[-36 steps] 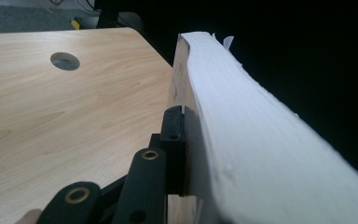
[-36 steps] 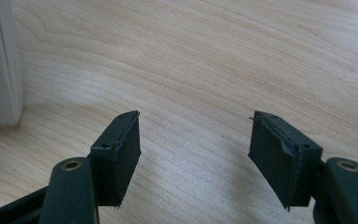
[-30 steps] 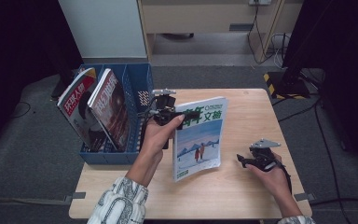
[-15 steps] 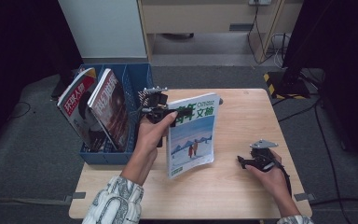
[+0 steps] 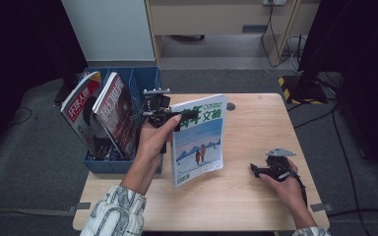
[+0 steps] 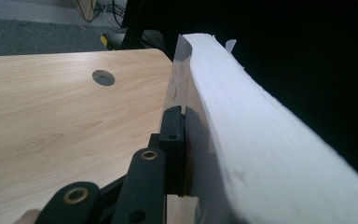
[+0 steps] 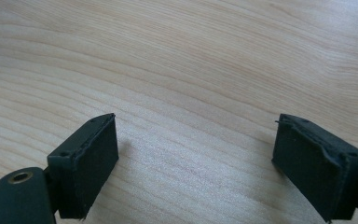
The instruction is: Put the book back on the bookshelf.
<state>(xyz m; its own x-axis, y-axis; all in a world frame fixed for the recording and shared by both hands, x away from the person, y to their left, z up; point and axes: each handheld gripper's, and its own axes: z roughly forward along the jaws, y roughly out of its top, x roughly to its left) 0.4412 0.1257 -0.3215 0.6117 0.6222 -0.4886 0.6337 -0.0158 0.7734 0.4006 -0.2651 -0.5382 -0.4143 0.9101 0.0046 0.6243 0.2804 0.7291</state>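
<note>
My left gripper is shut on the top edge of a magazine with a green and blue cover, holding it nearly upright above the wooden table. In the left gripper view the black jaw presses against the white page block, with the left gripper clamped on it. My right gripper rests low over the table's right side. Its jaws have just been opening, and the right gripper stands wide with nothing but bare wood between the pads.
A blue bin stands at the table's left edge with two magazines leaning in it, one red-titled and one dark. A cable hole sits near the table's far edge.
The left hand has lifted the magazine off the table, tipped it upright and carried it left toward the bin. The right hand has stayed where it was.
</note>
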